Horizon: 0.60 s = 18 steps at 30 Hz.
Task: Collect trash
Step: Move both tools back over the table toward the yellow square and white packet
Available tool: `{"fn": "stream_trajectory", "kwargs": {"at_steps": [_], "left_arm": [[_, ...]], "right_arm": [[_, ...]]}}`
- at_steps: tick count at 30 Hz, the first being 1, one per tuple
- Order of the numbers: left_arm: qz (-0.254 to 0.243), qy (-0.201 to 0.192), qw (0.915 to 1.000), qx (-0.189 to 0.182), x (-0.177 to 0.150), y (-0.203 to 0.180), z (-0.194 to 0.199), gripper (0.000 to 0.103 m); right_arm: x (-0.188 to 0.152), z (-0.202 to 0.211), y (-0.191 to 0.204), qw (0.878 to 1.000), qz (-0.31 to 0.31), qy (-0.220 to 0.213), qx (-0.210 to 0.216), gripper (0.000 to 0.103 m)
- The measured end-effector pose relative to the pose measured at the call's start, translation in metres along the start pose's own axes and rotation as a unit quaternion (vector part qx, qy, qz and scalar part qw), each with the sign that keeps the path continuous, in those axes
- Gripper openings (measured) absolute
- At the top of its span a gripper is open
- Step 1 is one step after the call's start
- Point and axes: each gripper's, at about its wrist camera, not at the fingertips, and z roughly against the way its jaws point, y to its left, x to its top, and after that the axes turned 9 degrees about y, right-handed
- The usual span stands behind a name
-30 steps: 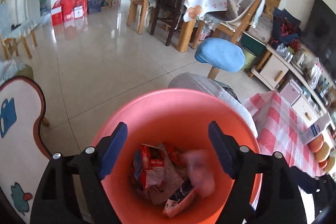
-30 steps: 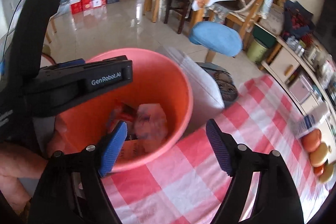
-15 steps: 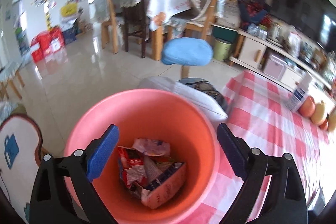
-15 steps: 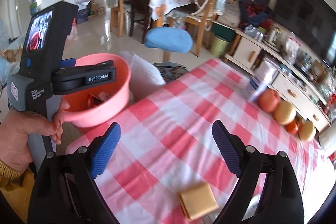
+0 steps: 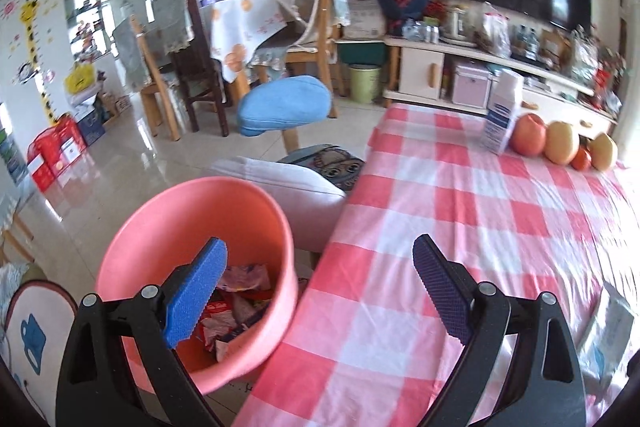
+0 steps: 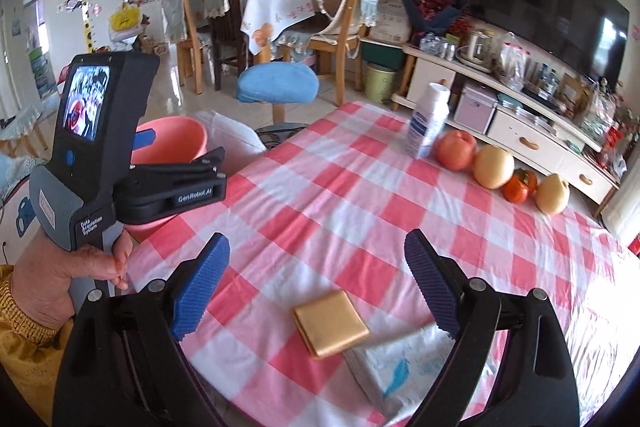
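Both claws spread, nothing held – right gripper (image 6: 316, 283) above the flat tan square packet (image 6: 330, 323), prob. trash, touching a white tissue pack (image 6: 400, 367). Round pink plastic bin (image 5: 196, 267) sits off-table beside left gripper (image 5: 320, 291). Risk: fingers snag the checked tablecloth (image 6: 320, 203) w/ the thin packet.

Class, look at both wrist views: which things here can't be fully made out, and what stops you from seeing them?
- Trash in the bin: left view, partly hidden by the left tongs; labels too small to read.
- Bin: right view, mostly behind the left device.
- White pack: right view, partly covered by the right tongs; cut off by the edge in the left view.
- Carton print: too small to read.
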Motion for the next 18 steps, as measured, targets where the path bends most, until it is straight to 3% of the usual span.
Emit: {"fn": "stream_trajectory", "kwargs": {"at_steps": [18], "left_arm": [[-0.101,0.004,0.9949,-0.011,-0.04,-0.066,0.029,0.093]], "right_arm": [[-0.042,0.024,-0.034,0.999,-0.033,-0.016,-0.024,0.094]]}}
